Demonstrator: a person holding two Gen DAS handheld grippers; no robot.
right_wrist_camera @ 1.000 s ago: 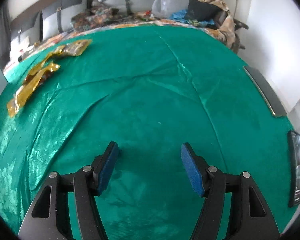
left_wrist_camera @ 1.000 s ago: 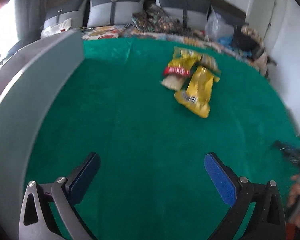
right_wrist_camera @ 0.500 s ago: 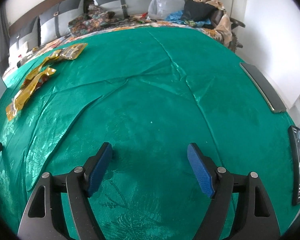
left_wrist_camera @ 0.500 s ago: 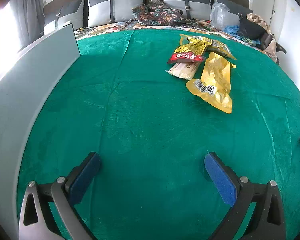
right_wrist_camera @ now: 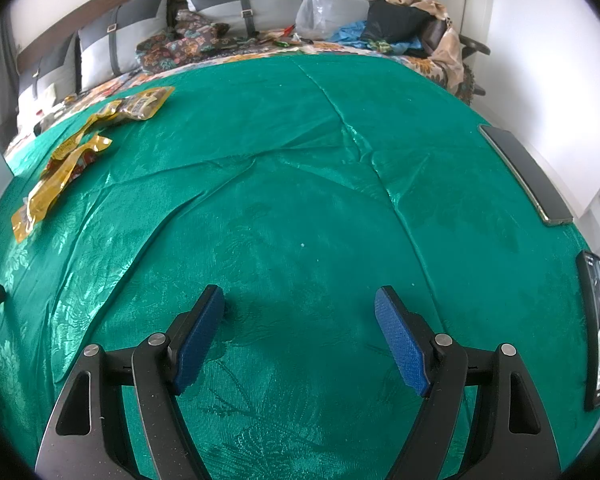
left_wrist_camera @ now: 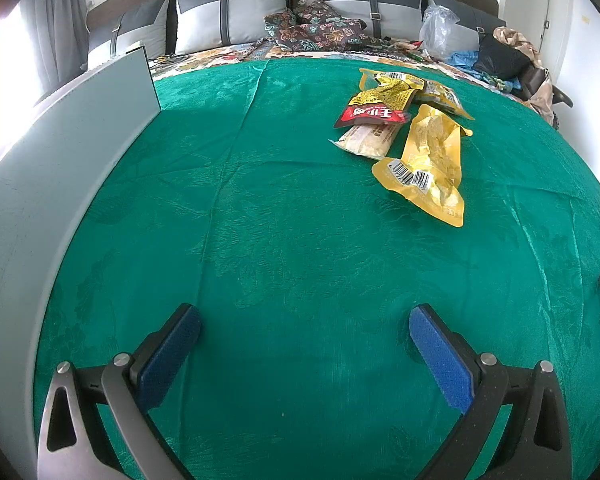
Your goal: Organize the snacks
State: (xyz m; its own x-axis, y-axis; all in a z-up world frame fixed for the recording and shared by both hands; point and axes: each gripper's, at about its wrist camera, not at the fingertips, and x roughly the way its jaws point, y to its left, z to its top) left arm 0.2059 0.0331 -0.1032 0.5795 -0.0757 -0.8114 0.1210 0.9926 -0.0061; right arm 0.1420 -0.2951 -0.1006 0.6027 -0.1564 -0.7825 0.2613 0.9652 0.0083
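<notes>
Several snack packets lie in a loose pile on the green cloth (left_wrist_camera: pixel 284 232), far ahead and to the right of my left gripper (left_wrist_camera: pixel 304 330). The nearest is a big yellow pouch (left_wrist_camera: pixel 430 168) with a barcode. Behind it are a pale packet (left_wrist_camera: pixel 366 141), a red packet (left_wrist_camera: pixel 370 115) and a crumpled yellow packet (left_wrist_camera: pixel 384 95). The left gripper is open with only cloth between its blue pads. In the right wrist view the same pile sits at the far left, with the yellow pouch (right_wrist_camera: pixel 54 186) nearest. My right gripper (right_wrist_camera: pixel 300 306) is open over bare cloth.
A tall grey panel (left_wrist_camera: pixel 60 168) stands along the left side of the cloth. Two dark phones (right_wrist_camera: pixel 526 176) (right_wrist_camera: pixel 598 328) lie at the right edge. Grey cushions (left_wrist_camera: pixel 236 12), patterned fabric, a plastic bag (left_wrist_camera: pixel 438 32) and clothes fill the back.
The left view has steadied from blur, and the snack pile now sits higher and further right. A hand at its right edge is gone. The right gripper's jaws have spread wider.
</notes>
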